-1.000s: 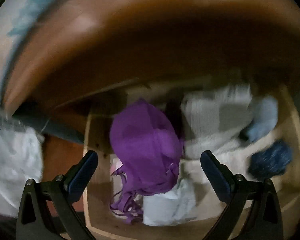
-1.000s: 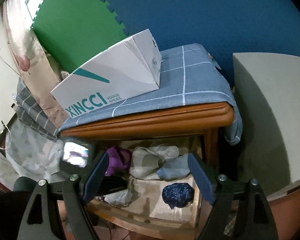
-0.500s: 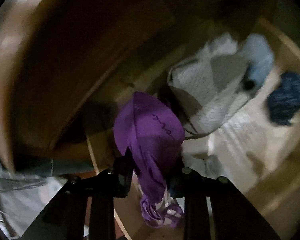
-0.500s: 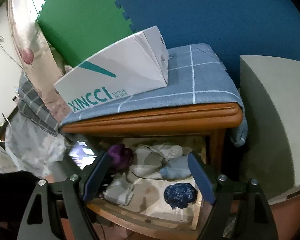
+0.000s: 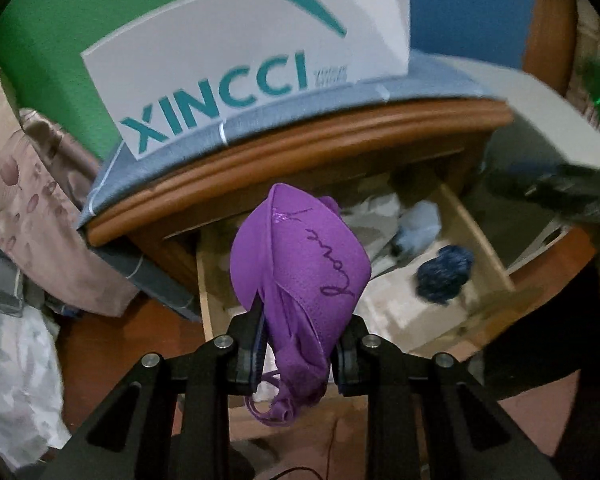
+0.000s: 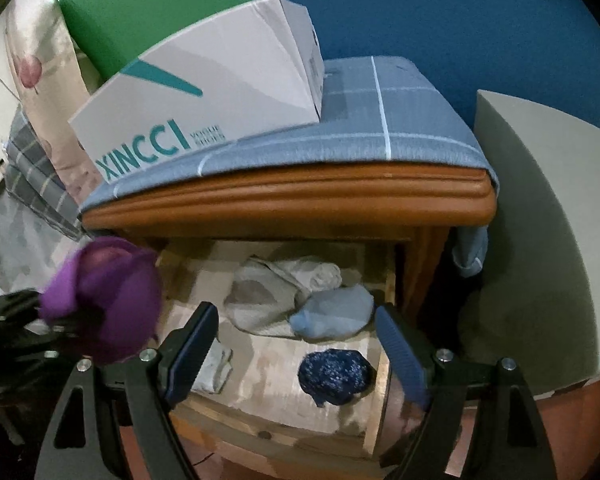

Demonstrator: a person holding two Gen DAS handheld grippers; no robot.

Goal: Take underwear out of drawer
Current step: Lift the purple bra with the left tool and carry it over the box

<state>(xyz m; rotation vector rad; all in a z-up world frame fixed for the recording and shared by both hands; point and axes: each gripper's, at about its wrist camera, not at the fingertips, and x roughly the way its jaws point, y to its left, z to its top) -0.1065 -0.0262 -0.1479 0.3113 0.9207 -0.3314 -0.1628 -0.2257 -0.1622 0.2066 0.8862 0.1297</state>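
Now purple underwear (image 5: 300,280) sits pinched (bunched) between left gripper (image 5: 300,344) pads.

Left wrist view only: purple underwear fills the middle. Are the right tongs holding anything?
Observer: No. The right tongs are open and empty, aimed at the drawer.
Operator: Anything hidden behind the underwear?
Observer: Yes. A small grey cloth lies at the drawer's front left.
Operator: Is the underwear clear of the drawer?
Observer: It looks so. In the right wrist view the underwear, pinched in the left tongs, hangs left of the drawer's left wall.
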